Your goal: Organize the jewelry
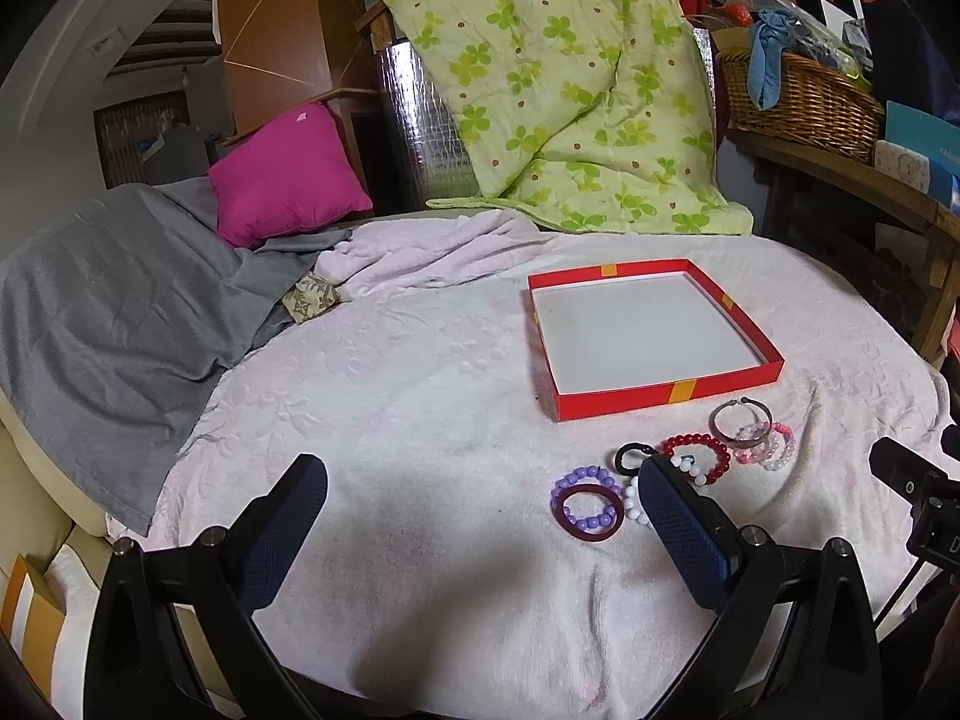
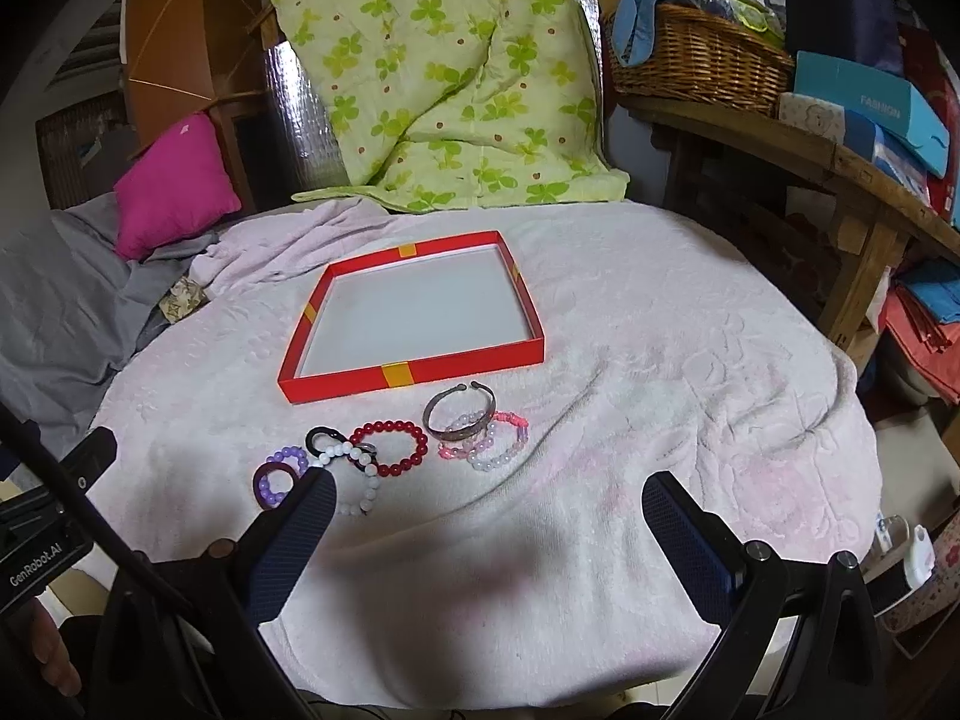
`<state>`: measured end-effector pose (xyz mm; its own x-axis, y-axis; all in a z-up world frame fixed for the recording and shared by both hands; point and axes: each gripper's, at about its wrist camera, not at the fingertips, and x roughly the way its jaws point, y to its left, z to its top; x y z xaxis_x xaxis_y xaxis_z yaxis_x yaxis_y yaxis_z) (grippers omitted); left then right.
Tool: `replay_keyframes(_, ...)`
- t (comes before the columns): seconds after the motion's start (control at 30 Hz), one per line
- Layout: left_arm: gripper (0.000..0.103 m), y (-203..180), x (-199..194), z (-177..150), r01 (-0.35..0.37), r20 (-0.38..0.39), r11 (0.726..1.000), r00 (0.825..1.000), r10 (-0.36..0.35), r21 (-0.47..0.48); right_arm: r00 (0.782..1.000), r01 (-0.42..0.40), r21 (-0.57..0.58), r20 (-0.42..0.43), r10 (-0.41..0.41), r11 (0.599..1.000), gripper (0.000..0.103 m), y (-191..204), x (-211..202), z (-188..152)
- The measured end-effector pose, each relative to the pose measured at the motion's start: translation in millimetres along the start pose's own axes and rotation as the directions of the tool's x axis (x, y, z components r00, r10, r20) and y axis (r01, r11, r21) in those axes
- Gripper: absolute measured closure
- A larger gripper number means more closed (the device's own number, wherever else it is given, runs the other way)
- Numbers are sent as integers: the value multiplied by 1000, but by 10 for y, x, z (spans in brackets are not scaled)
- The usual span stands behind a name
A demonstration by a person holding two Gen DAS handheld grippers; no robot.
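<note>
A shallow red box (image 1: 663,396) (image 2: 414,375) with a white inside lies empty on the pink blanket. In front of it lie several bracelets: a silver cuff (image 1: 720,420) (image 2: 441,417), pink and white bead bracelets (image 1: 777,450) (image 2: 504,447), a red bead bracelet (image 1: 717,468) (image 2: 393,468), a black ring (image 1: 627,456) (image 2: 318,441), a white bead bracelet (image 2: 369,489), and a purple bangle with a purple bead bracelet (image 1: 588,507) (image 2: 273,483). My left gripper (image 1: 483,510) is open and empty, left of the bracelets. My right gripper (image 2: 489,516) is open and empty, in front of them.
A pink blanket (image 1: 390,390) (image 2: 690,360) covers the round surface. A grey cloth (image 1: 108,300) and magenta pillow (image 1: 288,174) lie at the left, a green floral quilt (image 1: 570,90) at the back. A wicker basket (image 2: 696,60) and boxes sit on a wooden bench at the right.
</note>
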<state>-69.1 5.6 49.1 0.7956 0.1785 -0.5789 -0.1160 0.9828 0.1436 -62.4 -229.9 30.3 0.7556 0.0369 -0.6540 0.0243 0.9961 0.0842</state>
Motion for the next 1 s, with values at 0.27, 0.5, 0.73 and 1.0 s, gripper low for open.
replay_keyframes(0.27, 0, 8, 675, 175, 92, -22, 996, 996, -92, -16, 996, -37, -48, -87, 33, 998, 0, -219, 566, 113)
replay_keyframes(0.5, 0, 14, 1379, 293, 93, -62, 993, 993, -97, -68, 971, -131, 26, -199, 133, 991, 0, -311, 1092, 256)
replay_keyframes(0.73, 0, 53, 1654, 215, 88, -164, 991, 981, -104, -99, 959, -89, -50, -275, 72, 995, 0, -33, 1546, 295)
replay_keyframes(1.0, 0, 7, 1728, 207, 75, -185, 994, 979, -87, -73, 941, -58, -24, -336, 47, 998, 1, 87, 1940, 352)
